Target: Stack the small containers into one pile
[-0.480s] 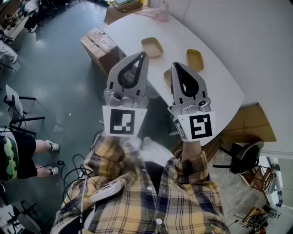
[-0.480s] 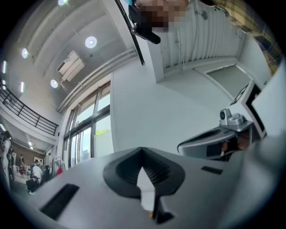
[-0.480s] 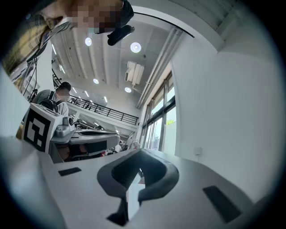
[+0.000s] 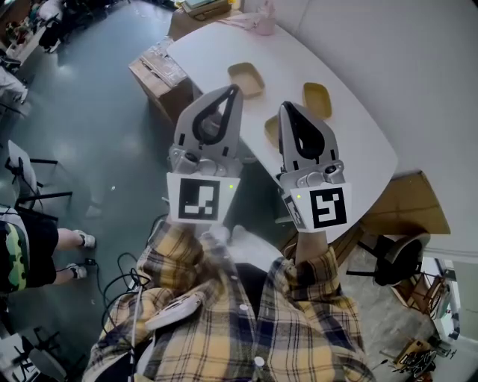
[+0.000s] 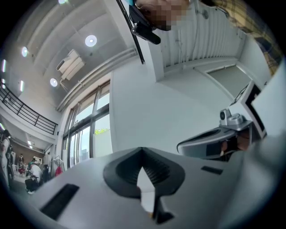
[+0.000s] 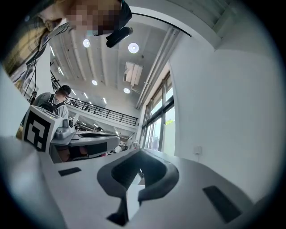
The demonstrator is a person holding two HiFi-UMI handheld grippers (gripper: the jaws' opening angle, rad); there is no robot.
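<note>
Three small tan containers lie apart on the white table [image 4: 358, 149]: one at the far left [image 4: 246, 77], one at the far right [image 4: 317, 97], and one [image 4: 271, 128] partly hidden between my grippers. Both grippers are raised close to the head camera, above the table's near edge. My left gripper [image 4: 233, 90] is shut and holds nothing. My right gripper [image 4: 287, 107] is also shut and holds nothing. In the left gripper view the left gripper [image 5: 143, 150] points at a wall and ceiling. In the right gripper view the right gripper [image 6: 139, 153] points likewise; neither view shows the containers.
A cardboard box [image 4: 158, 71] stands against the table's left end. A pink object [image 4: 264, 22] sits at the table's far end. A black office chair [image 4: 399, 257] and a flat brown board [image 4: 409, 200] are at the right. A bystander's legs [image 4: 45, 250] are on the left.
Both grippers stay where they were, shut. A small green light now shows on each gripper's body.
</note>
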